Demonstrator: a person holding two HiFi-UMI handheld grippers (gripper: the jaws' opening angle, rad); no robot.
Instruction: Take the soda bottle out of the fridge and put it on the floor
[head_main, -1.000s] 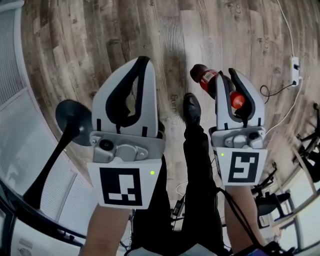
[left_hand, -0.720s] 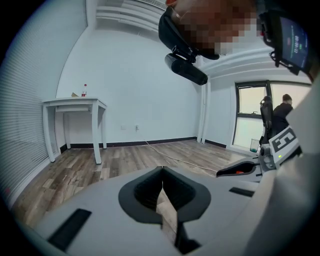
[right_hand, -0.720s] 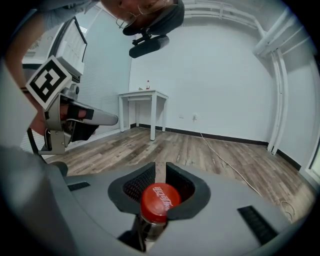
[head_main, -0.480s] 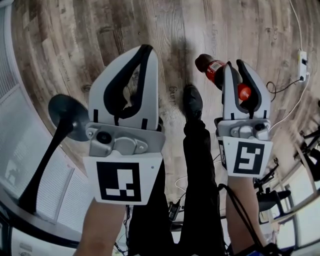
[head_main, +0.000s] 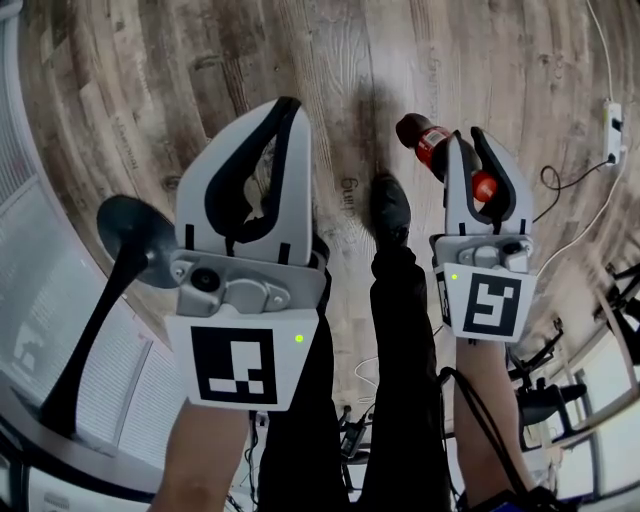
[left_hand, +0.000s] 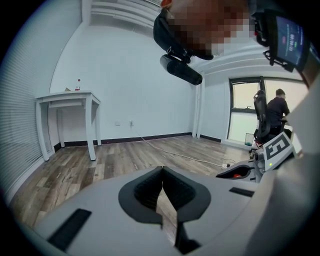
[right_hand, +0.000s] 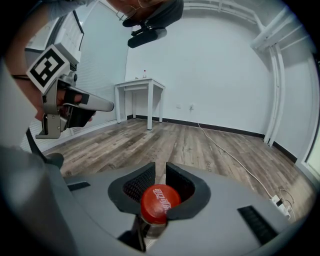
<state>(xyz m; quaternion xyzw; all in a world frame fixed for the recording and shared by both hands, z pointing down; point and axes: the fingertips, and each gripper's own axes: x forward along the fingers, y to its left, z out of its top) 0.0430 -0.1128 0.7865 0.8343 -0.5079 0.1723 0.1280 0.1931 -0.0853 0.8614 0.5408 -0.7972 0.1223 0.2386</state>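
1. Head view. The left claw (head_main: 283, 108) is pointing out over the wood floor (head_main: 180, 70), its jaws meeting at the tips with nothing between them. The right claw (head_main: 467, 135) is clamping the bottle (head_main: 420, 138) by the neck. The red cap (head_main: 485, 186) is sitting between the jaws, and the dark body is slanting away to the upper left, over the floor. A dark shoe (head_main: 390, 205) is standing between the two claws. A black stand (head_main: 125, 240) is rising at the left, and a power strip (head_main: 612, 130) is lying at the right edge.
2. Left gripper view. The left claw (left_hand: 161, 172) is showing its jaws touching at the tips and enclosing only air. A white desk (left_hand: 70, 96) is standing by the far wall. The right claw (left_hand: 235, 172) is appearing at the right, and a person (left_hand: 277, 107) is sitting by the window.
3. Right gripper view. The right claw (right_hand: 160, 170) is pressing its jaws on the bottle (right_hand: 160, 204) just under the cap, with the tips standing narrowly apart. The desk (right_hand: 140, 84) is standing ahead, and the left claw (right_hand: 75, 106) is showing at the left.
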